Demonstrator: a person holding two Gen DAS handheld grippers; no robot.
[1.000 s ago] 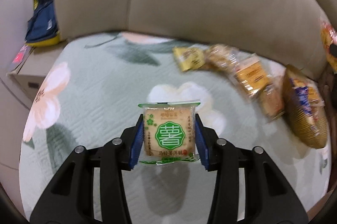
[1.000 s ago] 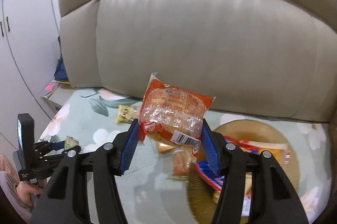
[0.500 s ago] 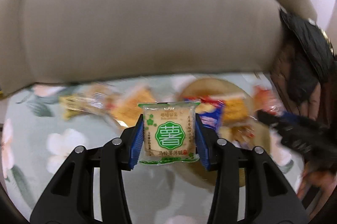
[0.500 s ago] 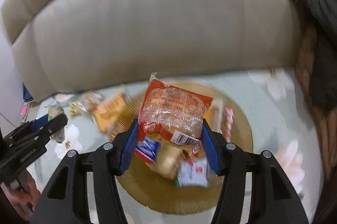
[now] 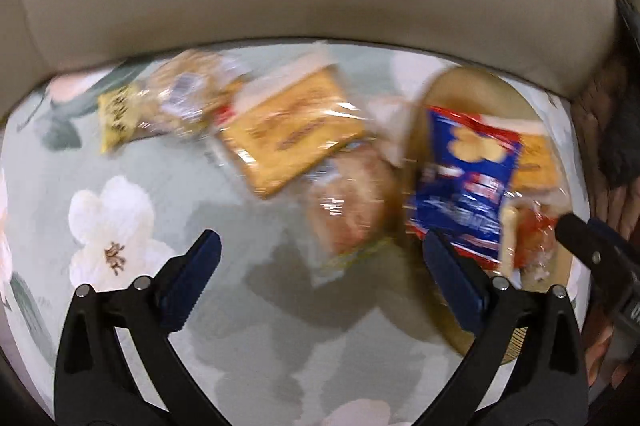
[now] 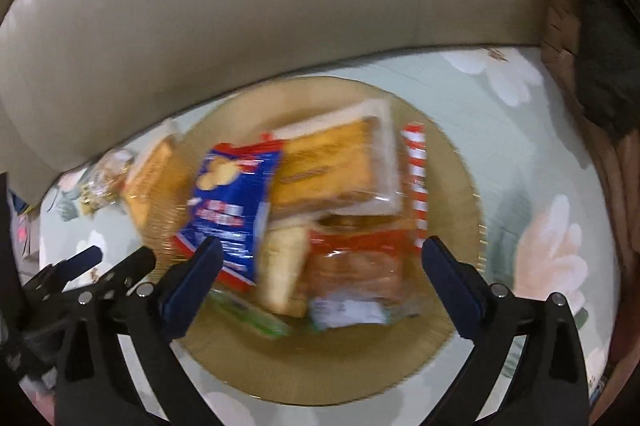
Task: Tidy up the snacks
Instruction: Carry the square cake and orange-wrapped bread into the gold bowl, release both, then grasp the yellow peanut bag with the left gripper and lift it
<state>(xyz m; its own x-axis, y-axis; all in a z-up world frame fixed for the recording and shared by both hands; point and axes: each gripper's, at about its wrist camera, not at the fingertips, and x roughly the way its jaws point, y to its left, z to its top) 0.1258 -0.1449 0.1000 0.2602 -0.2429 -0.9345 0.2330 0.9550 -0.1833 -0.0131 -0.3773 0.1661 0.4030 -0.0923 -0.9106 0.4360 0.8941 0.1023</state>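
Both grippers (image 5: 320, 274) (image 6: 322, 274) just opened wide, nothing btwn; plate (image 6: 452, 162) rim clear.

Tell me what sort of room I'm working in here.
Probably a living room: a beige sofa backrest, a floral quilted cover on its seat, and a gold tray of snack packets.

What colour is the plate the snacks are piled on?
Gold, with a ribbed rim; the plate shows best in the right wrist view.

I see a pale green quilted cover (image 5: 168, 162) printed with big white flowers (image 5: 110, 226) and grey-green leaves spread over the seat. Behind it rises a beige leather backrest (image 6: 248, 10) with one vertical seam. At the far right edge something dark (image 6: 604, 82), too blurred to identify.
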